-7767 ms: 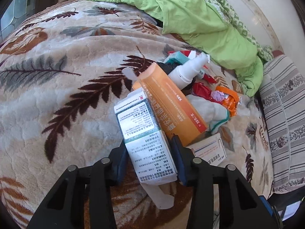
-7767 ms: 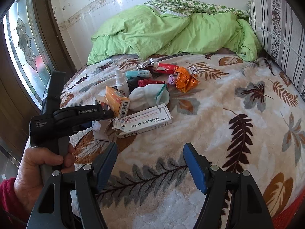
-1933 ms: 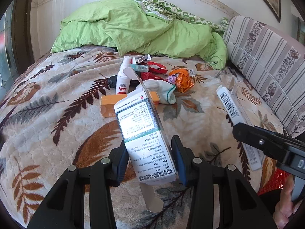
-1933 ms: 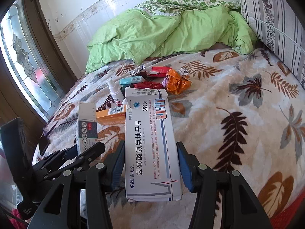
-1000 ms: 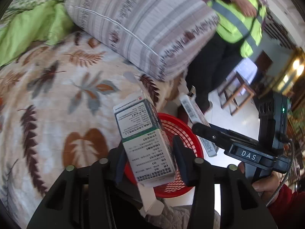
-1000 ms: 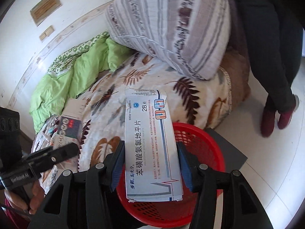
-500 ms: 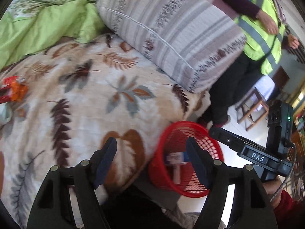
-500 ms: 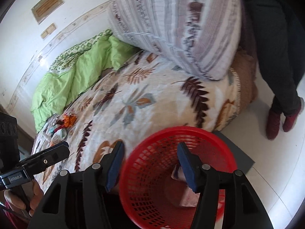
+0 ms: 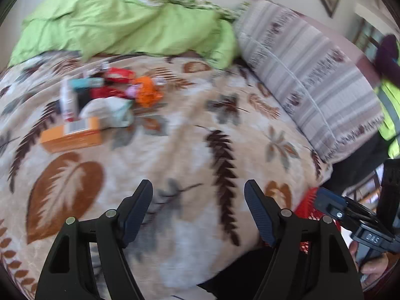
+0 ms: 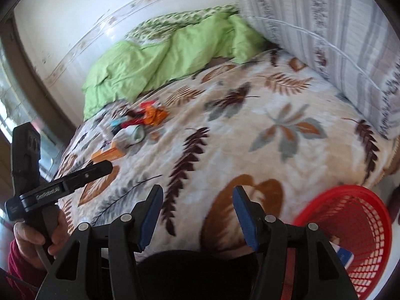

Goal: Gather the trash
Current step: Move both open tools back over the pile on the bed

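Left wrist view: left tool [image 9: 197, 210] gapes wide, empty; right tool [image 10: 197, 215] likewise, holding nothing. Trash [image 9: 105, 105] heaps far up the bed [image 9: 190, 135], well apart from the basket [image 10: 360, 227]. Risk: crinkly foil wrappers and a limp cloth could slip from hard pads, and the fleecy blanket may snag them. Orange box [image 9: 72, 135] is rigid cardboard.

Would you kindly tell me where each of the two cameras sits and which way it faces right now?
Left wrist: on the left gripper, jaws open and empty, angled down across the leaf-print blanket toward the trash pile; the right gripper and its hand show at right.
Right wrist: on the right gripper, jaws open and empty, facing the same bed; the left gripper and its hand show at left.
Shared: blanket, trash pile, orange box, green duvet, striped pillow, red basket.
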A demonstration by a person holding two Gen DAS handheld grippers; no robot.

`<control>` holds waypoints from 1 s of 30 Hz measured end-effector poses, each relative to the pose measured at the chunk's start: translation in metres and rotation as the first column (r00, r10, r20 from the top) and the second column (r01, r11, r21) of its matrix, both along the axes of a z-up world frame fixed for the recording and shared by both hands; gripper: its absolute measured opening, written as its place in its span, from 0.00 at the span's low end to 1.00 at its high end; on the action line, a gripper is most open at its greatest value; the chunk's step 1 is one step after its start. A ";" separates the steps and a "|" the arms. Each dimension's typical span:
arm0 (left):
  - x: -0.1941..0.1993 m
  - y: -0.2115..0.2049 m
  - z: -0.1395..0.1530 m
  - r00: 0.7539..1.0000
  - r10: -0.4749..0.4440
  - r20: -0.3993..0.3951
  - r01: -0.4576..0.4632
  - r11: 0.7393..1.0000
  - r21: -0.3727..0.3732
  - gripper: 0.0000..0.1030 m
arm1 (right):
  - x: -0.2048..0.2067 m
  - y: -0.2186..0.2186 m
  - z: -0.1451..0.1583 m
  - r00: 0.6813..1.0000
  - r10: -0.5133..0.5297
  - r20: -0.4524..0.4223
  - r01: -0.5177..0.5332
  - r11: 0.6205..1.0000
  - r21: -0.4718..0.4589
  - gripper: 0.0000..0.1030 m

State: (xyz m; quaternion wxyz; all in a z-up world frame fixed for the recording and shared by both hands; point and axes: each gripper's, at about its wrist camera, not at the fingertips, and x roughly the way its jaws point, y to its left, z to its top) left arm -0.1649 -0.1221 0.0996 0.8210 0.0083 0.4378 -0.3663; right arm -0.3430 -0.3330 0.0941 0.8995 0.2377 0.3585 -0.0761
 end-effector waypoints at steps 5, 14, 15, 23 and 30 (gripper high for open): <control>0.035 0.054 -0.006 0.991 0.134 0.001 -0.134 0.991 -0.004 0.72 | 0.040 0.029 0.004 0.997 0.080 -0.006 -0.080 0.997 -0.003 0.59; 0.119 0.116 -0.021 0.942 0.325 -0.076 -0.331 0.939 -0.087 0.72 | 0.134 0.071 -0.015 0.989 0.145 -0.020 -0.143 0.986 0.087 0.59; 0.129 0.118 -0.022 0.935 0.344 -0.088 -0.352 0.930 -0.109 0.72 | 0.149 0.073 -0.019 0.990 0.137 -0.023 -0.134 0.986 0.102 0.59; 0.193 0.110 -0.045 0.942 0.309 -0.133 -0.329 0.927 -0.179 0.72 | 0.185 0.078 -0.057 0.987 0.146 -0.066 -0.134 0.979 0.150 0.59; 0.144 0.070 -0.049 0.994 0.091 -0.055 -0.092 0.996 -0.006 0.72 | 0.189 0.057 -0.054 0.996 0.081 -0.048 -0.075 0.989 0.128 0.59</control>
